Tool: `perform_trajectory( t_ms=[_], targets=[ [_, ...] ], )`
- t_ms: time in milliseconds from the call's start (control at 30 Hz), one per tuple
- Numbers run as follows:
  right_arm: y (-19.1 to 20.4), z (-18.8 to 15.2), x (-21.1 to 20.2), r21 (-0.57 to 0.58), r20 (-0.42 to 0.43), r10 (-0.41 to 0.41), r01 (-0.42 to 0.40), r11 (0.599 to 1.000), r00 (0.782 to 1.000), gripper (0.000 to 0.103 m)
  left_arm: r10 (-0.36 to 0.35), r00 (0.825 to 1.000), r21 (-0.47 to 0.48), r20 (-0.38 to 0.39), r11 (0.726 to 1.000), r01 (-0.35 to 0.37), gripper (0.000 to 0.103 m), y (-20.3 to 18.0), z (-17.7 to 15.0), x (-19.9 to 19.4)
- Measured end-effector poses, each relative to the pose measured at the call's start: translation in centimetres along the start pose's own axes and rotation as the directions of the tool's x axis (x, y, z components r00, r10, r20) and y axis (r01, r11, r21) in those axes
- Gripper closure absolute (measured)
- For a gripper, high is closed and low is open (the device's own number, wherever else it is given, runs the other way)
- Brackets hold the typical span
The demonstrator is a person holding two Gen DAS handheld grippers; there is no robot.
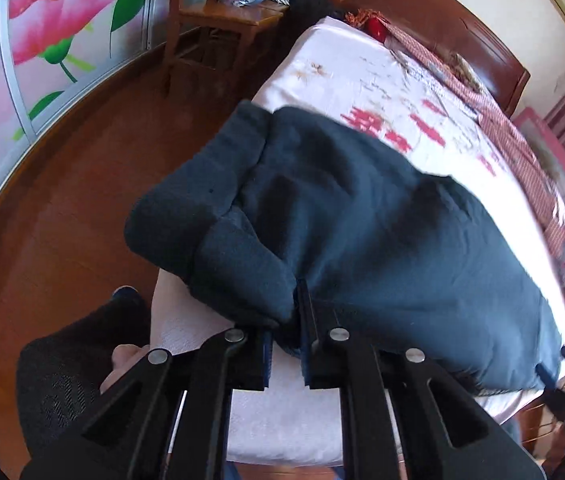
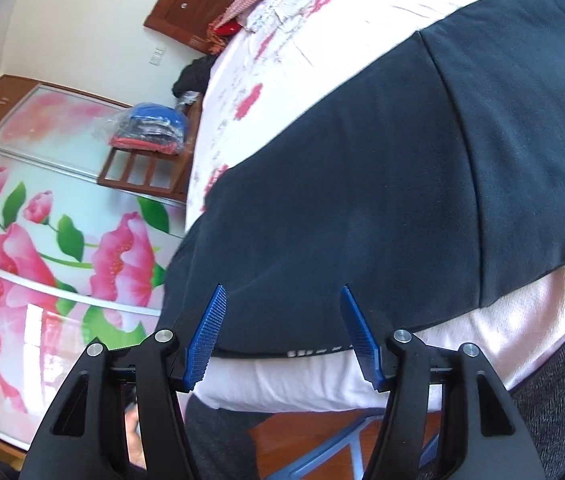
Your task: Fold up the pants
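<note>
From the left wrist camera, the dark blue pants (image 1: 362,220) are lying across the near edge of the bed (image 1: 342,80), one end rolled into a thick bundle hanging past the bed's near-left corner. The left gripper (image 1: 286,344) is pinching a fold of that cloth between its narrowed fingers — likely gathering the layers so they lift together instead of sliding apart. A wooden chair (image 1: 218,20) is standing well apart beyond the bed's far corner.

From the right wrist camera, the pants (image 2: 382,180) are spreading flat toward the bed's (image 2: 322,48) middle, their hem running along the near edge. The right gripper (image 2: 282,332) is hovering released, fingers spread wide over that hem and grasping nothing — seemingly lining up to take the edge so both ends can be carried over evenly.
</note>
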State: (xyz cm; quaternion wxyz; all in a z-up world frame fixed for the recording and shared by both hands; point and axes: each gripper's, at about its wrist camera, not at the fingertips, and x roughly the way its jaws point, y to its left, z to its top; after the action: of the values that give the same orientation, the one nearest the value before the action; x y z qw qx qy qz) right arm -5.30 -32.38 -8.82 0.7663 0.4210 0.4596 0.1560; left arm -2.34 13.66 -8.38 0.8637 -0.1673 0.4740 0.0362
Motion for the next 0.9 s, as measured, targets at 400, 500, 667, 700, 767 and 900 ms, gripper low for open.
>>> perform_trajectory(
  t_ms=[400,500,667,700,767,900],
  targets=[
    [3.1,-4.0,5.0,-0.491,-0.086,-0.372,0.285,0.823,0.924,0.045,0.264,0.945,0.247,0.192,0.919,-0.307,0.037,-2.6,-1.3,-7.9],
    [4.1,-3.9,5.0,-0.507,-0.075,-0.421,0.329,0.797,0.904,0.045,0.253,0.925,0.327,0.282,0.882,-0.34,0.033,-4.6,-2.5,-10.1],
    [6.4,-2.8,3.2,-0.415,-0.019,-0.216,0.189,0.89,0.976,0.044,0.051,0.937,0.408,0.344,0.891,-0.198,0.013,-9.7,-1.1,-11.0],
    [7.2,-2.4,3.7,-0.426,-0.011,-0.201,0.177,0.887,0.98,0.044,0.006,0.94,0.437,0.341,0.884,-0.164,0.012,-11.2,-0.7,-10.0],
    [8.3,-2.0,5.2,-0.467,0.005,-0.217,0.194,0.863,0.976,0.044,-0.015,0.94,0.477,0.34,0.864,-0.158,0.012,-13.5,-0.5,-8.0],
    [7.7,-3.3,8.6,-0.574,-0.044,-0.391,0.297,0.763,0.919,0.044,0.053,0.956,0.576,0.287,0.788,-0.217,0.012,-15.8,-2.3,-2.7]
  ],
)
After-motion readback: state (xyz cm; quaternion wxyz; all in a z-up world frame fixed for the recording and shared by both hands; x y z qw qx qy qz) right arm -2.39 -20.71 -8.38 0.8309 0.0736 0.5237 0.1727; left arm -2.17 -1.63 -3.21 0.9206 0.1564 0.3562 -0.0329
